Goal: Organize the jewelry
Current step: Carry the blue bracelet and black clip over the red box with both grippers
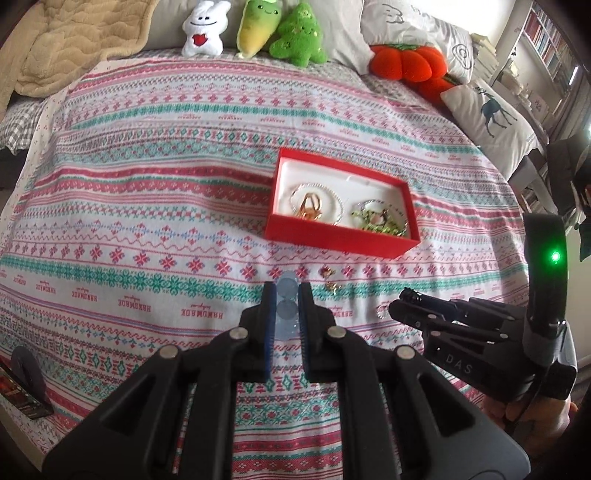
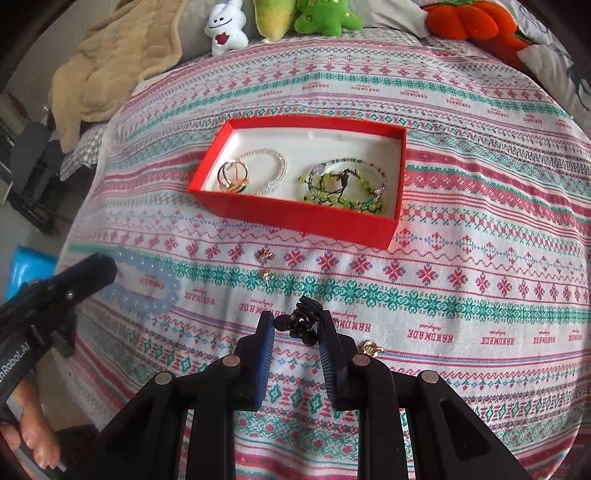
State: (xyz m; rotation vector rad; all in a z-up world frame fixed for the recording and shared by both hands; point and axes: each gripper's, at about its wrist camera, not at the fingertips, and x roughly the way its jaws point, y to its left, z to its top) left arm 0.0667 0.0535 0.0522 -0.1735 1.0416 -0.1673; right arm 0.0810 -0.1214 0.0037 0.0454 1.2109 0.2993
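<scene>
Right wrist view: nearest the camera, the right gripper [image 2: 298,325] is seen with its jaws narrowed around a small black ornament [image 2: 303,320], apparently a clip or earring piece, which sits between the tips; firm contact on both sides cannot be confirmed. A gold earring [image 2: 370,348] lies on the patterned bedspread [image 2: 480,258] just right of that gripper and is judged liable to be knocked or dragged when the gripper is moved. In the left wrist view, the left gripper [image 1: 287,295] is closed on a pale blue bead bracelet [image 1: 287,299], held by a few beads at the very tips, while the rest of its loop is shown lying on the cloth in the right wrist view. A slip from so shallow a hold is considered possible, as is a snag of the trailing loop on the fabric. Further out, two small gold-and-red earrings [image 2: 265,254] lie loose between the grippers and the red box [image 2: 295,218]; these could be swept aside by a low carry. Farther still, the box already holds a clear bead bracelet [image 2: 273,166], gold rings [image 2: 232,177] and a green bead tangle [image 2: 343,184]; a careless drop is judged likely to add to that tangle. Plush toys [image 2: 225,29] line the far edge.
</scene>
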